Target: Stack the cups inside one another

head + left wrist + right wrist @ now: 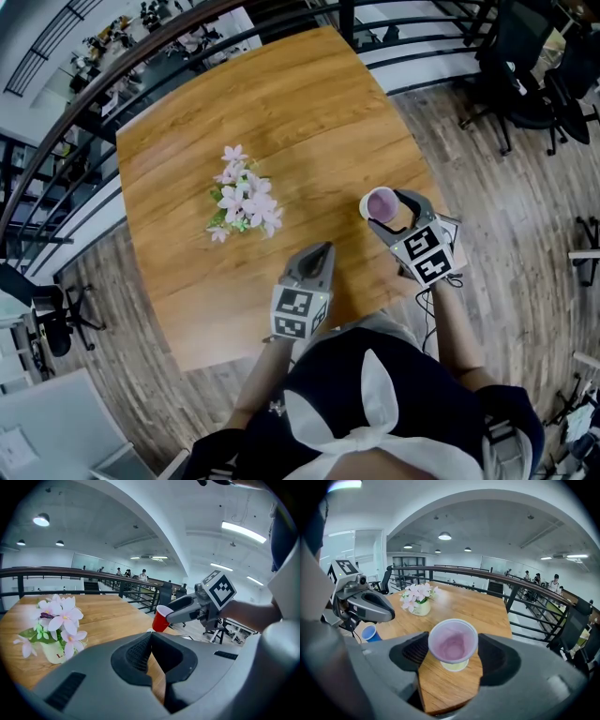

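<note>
Red cup (453, 645), clamped in the right claw (391, 214), hangs over a pale cup (453, 666) on the worktop (281, 112). Centre it, keep it upright, lower it straight, then release. Left claw (321, 251) rests nearby, closed and empty.

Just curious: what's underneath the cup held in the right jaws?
A pale yellow cup stands on the table beneath the held cup. Only its lower part shows; rim and inside are covered.
</note>
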